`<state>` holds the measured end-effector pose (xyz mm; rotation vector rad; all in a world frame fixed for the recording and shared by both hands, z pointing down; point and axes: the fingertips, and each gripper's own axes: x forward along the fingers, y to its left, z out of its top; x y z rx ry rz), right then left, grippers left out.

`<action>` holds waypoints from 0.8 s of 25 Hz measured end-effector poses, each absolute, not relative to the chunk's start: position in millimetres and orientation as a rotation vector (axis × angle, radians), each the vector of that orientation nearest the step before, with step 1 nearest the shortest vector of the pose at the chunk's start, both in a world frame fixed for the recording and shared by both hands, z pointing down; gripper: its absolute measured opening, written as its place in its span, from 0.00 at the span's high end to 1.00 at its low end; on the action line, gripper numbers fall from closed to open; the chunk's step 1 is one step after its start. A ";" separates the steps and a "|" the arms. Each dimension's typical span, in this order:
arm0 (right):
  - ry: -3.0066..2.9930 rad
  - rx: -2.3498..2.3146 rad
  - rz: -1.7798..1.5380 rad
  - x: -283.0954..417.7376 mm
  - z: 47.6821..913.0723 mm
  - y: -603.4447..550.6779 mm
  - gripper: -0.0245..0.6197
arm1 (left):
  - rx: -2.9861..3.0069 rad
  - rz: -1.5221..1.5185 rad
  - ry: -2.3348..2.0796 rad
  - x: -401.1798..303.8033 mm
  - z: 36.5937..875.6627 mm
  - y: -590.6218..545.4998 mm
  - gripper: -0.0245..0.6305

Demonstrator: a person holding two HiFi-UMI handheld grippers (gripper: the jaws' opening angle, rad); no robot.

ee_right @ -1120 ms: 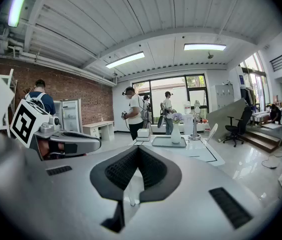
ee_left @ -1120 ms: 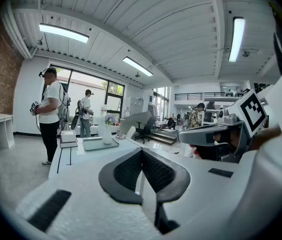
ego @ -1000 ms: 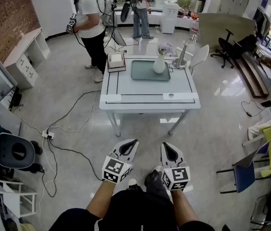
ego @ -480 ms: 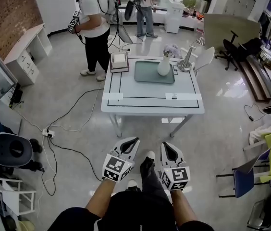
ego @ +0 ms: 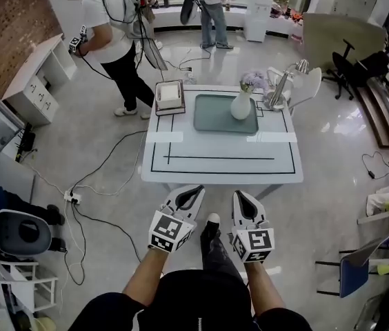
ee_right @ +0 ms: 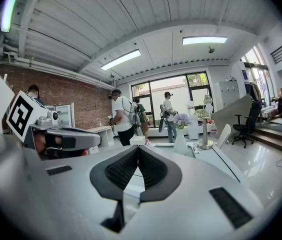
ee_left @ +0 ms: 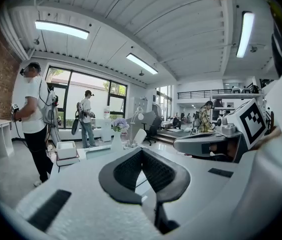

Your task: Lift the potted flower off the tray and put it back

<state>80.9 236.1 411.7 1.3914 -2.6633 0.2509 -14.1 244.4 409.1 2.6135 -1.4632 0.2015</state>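
Note:
The potted flower, a white vase with purple blooms, stands upright on the right part of a grey-green tray at the far side of a white table. Both grippers hang over the floor just short of the table's near edge, well apart from the vase. My left gripper is shut with nothing in it, and so is my right gripper. The left gripper view has the vase small beyond the shut tips. In the right gripper view the vase stands right of the tips.
A white box on a book sits left of the tray; a silver desk lamp stands to its right. A white chair is behind the table. Two people stand beyond. Cables trail on the floor at left.
The table and vase have come nearer in the head view as I walked toward them. Both grippers stay shut side by side. The person at the back left has stepped leftward.

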 end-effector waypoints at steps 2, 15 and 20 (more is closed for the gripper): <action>-2.661 1.382 0.261 79.9 413.4 194.9 0.95 | 2.605 0.213 -1.467 -12.7 407.8 204.0 0.95; -2.607 1.324 0.294 81.6 448.0 -32.3 0.95 | 2.538 0.302 -1.453 -9.8 433.8 -1.8 0.95; -2.538 1.373 0.235 89.2 470.1 -99.7 0.95 | 2.521 0.281 -1.426 -9.4 453.7 -50.1 0.95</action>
